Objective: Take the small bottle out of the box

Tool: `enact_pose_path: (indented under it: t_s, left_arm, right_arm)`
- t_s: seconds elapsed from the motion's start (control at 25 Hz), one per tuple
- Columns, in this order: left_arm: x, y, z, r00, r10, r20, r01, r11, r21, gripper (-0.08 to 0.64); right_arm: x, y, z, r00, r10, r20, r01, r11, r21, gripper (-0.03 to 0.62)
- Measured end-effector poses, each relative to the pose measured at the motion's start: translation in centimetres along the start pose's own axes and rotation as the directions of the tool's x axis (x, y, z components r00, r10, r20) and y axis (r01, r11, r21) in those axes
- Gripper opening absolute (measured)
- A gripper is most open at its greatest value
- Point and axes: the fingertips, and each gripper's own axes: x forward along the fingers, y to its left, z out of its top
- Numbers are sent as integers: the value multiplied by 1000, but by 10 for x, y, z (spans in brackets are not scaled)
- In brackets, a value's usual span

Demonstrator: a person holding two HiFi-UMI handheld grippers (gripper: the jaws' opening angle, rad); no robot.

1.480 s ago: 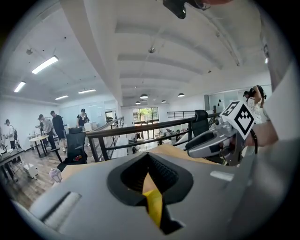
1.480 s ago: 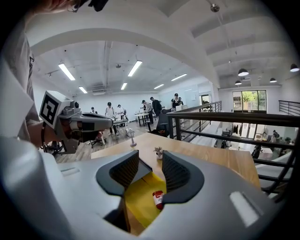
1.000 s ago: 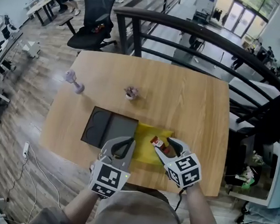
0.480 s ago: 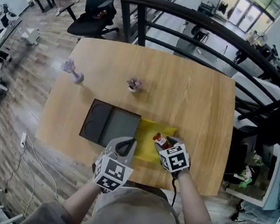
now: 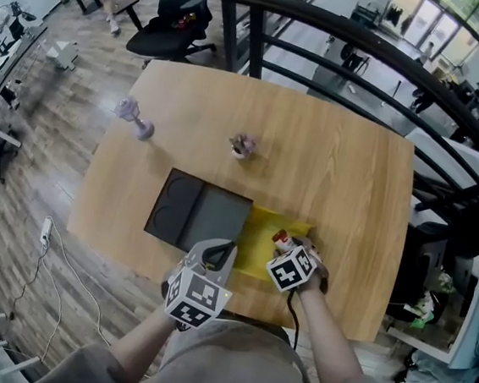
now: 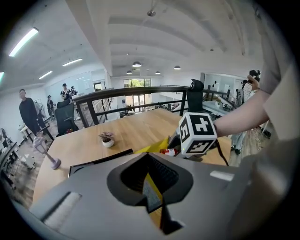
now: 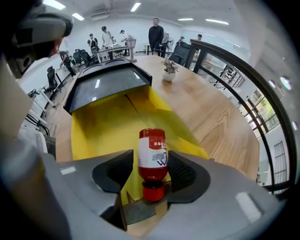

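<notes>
A small red bottle [image 7: 153,157] with a white label lies between my right gripper's [image 7: 152,161] jaws, cap toward the camera, held just above the open yellow box [image 7: 98,122]. From the head, the bottle [image 5: 281,237] shows over the yellow box's [image 5: 257,231] right part, in front of the right gripper [image 5: 289,244]. My left gripper [image 5: 223,248] sits at the box's near left edge. Its jaws [image 6: 148,157] are closed with a strip of the yellow box wall [image 6: 151,187] pinched between them. The bottle [image 6: 167,151] also peeks past the right gripper's marker cube.
The dark box lid [image 5: 199,212] lies left of the yellow box on the wooden table [image 5: 335,171]. A small potted plant [image 5: 243,146] and a purple object [image 5: 135,118] stand farther back. A black railing [image 5: 341,31] runs behind the table, an office chair [image 5: 177,18] beyond.
My right gripper has drawn a little toward the table's front edge with the bottle still in it, and its cube has turned. The left gripper stays at the box edge.
</notes>
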Motion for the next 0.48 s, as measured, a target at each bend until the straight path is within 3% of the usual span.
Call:
enact_pose_path:
  t_s: [0.28, 0.48]
  left_arm:
    - [-11, 6, -11, 1000, 18, -19, -18, 1000, -5, 2]
    - [-16, 4, -15, 999, 27, -21, -27, 1000, -2, 2]
  right_arm:
    - [13, -7, -6, 992, -60, -108, 53, 997, -63, 212]
    - [10, 3, -8, 994, 28, -102, -33, 999, -41, 219]
